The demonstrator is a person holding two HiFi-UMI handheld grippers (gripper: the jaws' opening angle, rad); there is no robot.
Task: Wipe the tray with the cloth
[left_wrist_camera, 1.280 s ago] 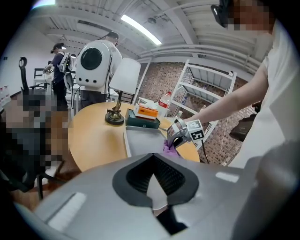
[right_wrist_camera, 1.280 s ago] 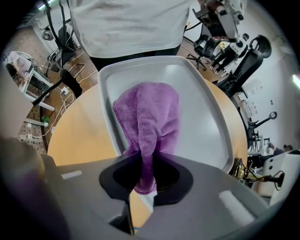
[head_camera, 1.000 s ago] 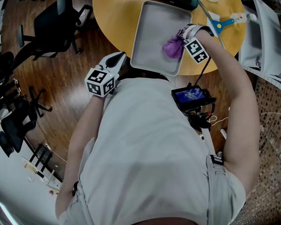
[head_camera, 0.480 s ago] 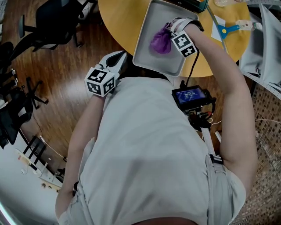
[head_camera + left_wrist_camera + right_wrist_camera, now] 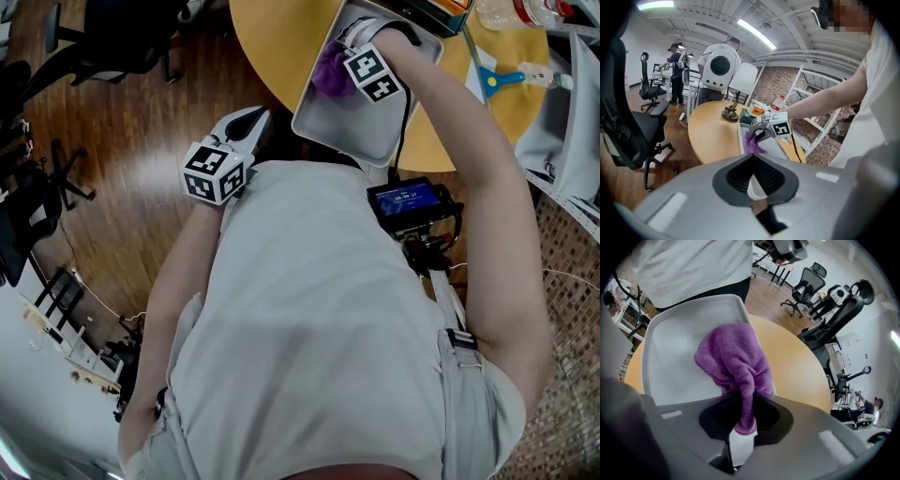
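Right gripper: points steeply down over the tray, jaws clamped on a twisted tail of the cloth, which runs up between the pads.
Right gripper, head view: sits over the far-left part of the tray, with its marker cube toward the person.
Cloth: purple and bunched into a soft wad below the jaws. It presses on the tray's floor just beside one long rim.
Cloth, head view: shows as a purple lump by the tray's left rim, partly under the gripper.
Tray: pale grey, a shallow rectangle with rounded corners and a bare floor.
Tray, head view: lies on the table, its near edge at the table's edge in front of the person.
Left gripper: jaws seem to meet at the tips with nothing between them, though the dark hollow behind them makes this hard to read.
Left gripper, head view: is held off the table over the floor, near the tray's near-left corner but apart from it.
Table: round with a yellow wood top.
Floor: dark glossy boards.
Office chairs: black, standing well apart from the table.
Screen: a small lit display hanging at the person's chest.
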